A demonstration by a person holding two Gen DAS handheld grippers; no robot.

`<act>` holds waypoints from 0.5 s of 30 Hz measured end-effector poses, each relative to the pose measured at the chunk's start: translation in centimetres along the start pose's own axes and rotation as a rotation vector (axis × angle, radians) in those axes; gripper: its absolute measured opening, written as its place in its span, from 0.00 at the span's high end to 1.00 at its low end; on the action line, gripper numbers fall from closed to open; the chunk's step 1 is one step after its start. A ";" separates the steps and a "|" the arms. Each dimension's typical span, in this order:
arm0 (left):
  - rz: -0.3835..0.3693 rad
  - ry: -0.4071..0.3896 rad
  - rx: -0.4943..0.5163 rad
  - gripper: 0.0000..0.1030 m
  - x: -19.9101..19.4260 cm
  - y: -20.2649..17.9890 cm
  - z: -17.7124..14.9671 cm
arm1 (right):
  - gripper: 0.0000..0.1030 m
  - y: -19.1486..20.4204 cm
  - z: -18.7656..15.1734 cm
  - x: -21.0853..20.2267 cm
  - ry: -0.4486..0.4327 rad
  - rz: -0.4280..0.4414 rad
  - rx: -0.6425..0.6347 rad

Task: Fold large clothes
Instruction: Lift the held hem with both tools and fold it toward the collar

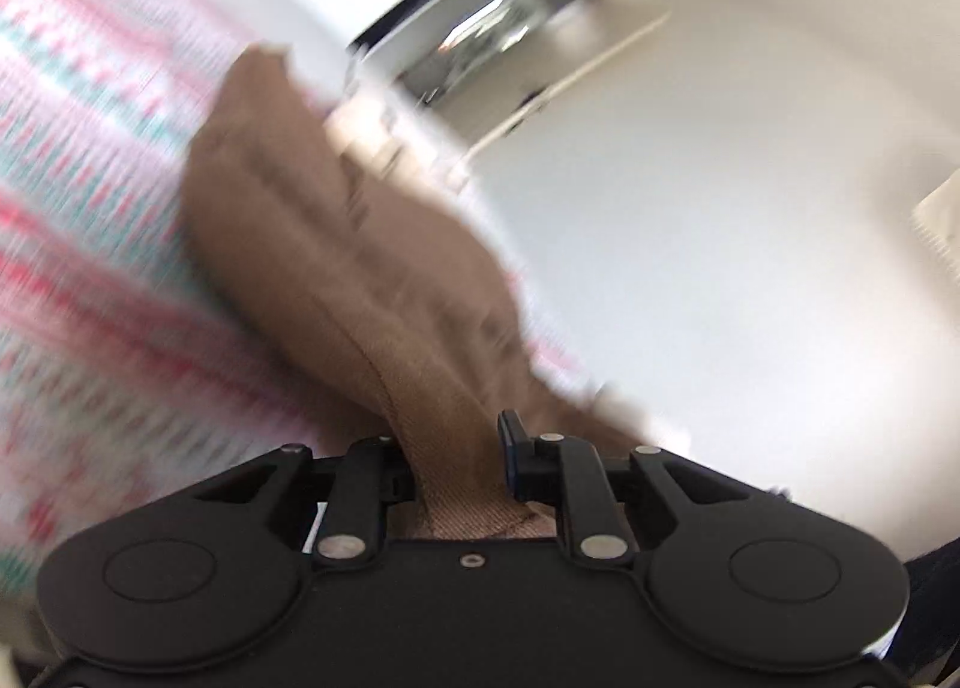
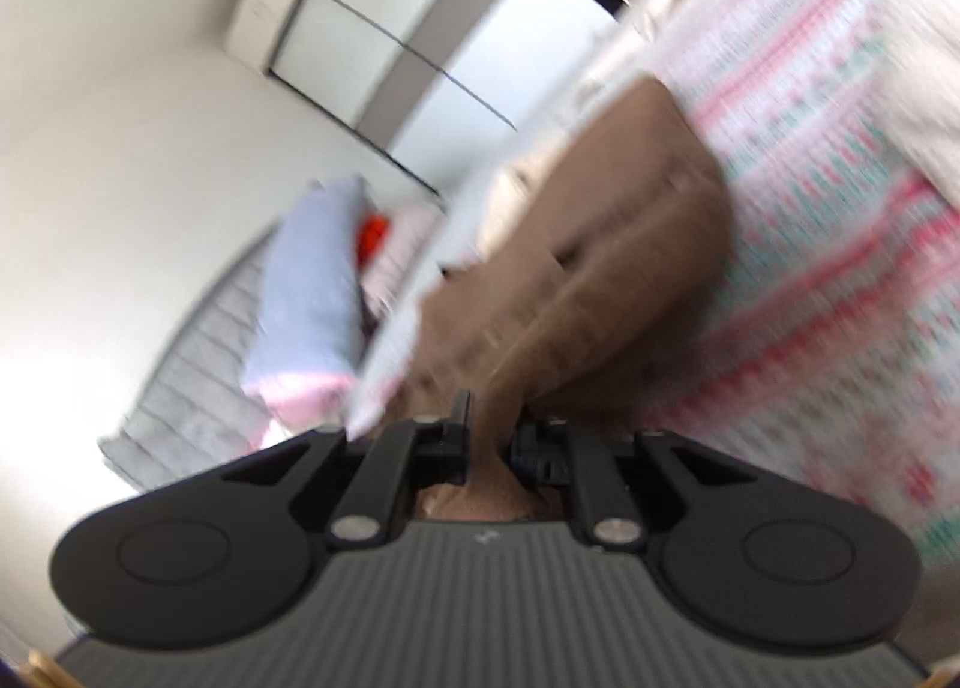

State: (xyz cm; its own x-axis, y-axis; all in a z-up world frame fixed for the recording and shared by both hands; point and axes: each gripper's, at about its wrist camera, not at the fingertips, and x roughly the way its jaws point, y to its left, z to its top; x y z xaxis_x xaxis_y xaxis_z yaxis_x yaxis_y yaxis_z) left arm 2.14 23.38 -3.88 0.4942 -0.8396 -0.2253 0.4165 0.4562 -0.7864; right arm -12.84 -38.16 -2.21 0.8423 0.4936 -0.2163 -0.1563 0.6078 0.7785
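A brown garment (image 1: 336,244) hangs stretched from my left gripper (image 1: 456,454), which is shut on its stitched edge. The same brown garment (image 2: 600,244) runs away from my right gripper (image 2: 489,442), which is shut on another part of its edge. Both views are motion-blurred and tilted. Behind the garment lies a bed cover (image 1: 78,196) with pink, white and teal pattern, which also shows in the right wrist view (image 2: 840,220). The garment's far end rests on or near the cover; I cannot tell which.
White walls and floor (image 1: 720,244) lie to the right in the left wrist view, with a mirrored or metallic unit (image 1: 480,27). In the right wrist view a pale blue pillow (image 2: 312,280), a red item (image 2: 375,235) and a grey ribbed blanket (image 2: 198,388) sit at left, below white wardrobe doors (image 2: 372,27).
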 end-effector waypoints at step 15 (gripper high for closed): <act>0.063 -0.446 0.007 0.83 7.2 0.5 15.5 | 0.91 -3.4 13.7 9.1 -0.320 -0.076 0.189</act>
State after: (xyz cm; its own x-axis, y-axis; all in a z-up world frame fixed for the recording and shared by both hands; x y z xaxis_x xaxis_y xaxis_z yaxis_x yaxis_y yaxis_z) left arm 17.69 22.12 3.05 0.7985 -0.6020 -0.0013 0.3799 0.5057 -0.7746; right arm 2.47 -44.26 1.21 0.9712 0.2138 -0.1055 -0.0146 0.4953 0.8686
